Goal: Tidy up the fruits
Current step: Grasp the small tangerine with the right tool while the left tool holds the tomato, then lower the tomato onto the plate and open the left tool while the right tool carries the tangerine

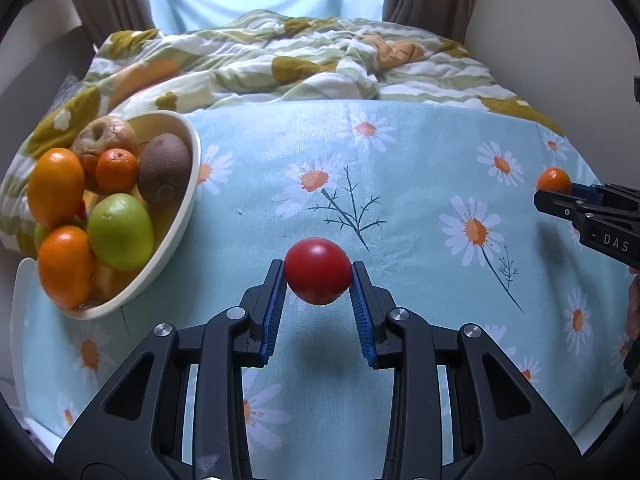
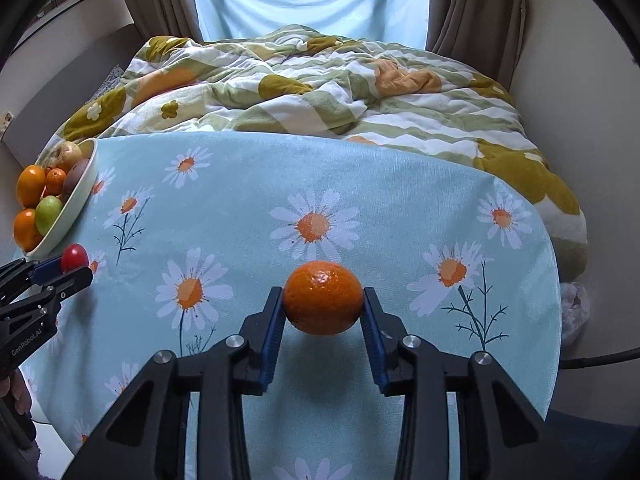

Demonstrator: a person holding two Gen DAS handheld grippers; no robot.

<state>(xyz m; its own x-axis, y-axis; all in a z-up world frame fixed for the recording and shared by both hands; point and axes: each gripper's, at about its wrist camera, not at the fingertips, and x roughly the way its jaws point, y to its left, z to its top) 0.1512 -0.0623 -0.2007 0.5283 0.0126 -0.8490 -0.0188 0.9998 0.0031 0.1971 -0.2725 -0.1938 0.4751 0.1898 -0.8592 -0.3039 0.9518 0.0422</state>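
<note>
Left tool (image 1: 318, 276) tilts steeply down, its blue pads (image 1: 276, 300) pressed against both sides of a small red tomato (image 1: 318, 270), holding it clear of the bench. Right tool (image 2: 323, 304) points down at much the same slant, black fingers (image 2: 270, 320) clamped on a small orange (image 2: 323, 298), pads flat against its flanks. From the left camera the right tool comes in from the right edge; from the right camera the left tool shows at the left edge. The two are well apart.

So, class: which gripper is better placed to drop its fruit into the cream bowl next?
Left. The left gripper, holding the red tomato, sits beside the cream bowl; the right gripper is across the table.
</note>
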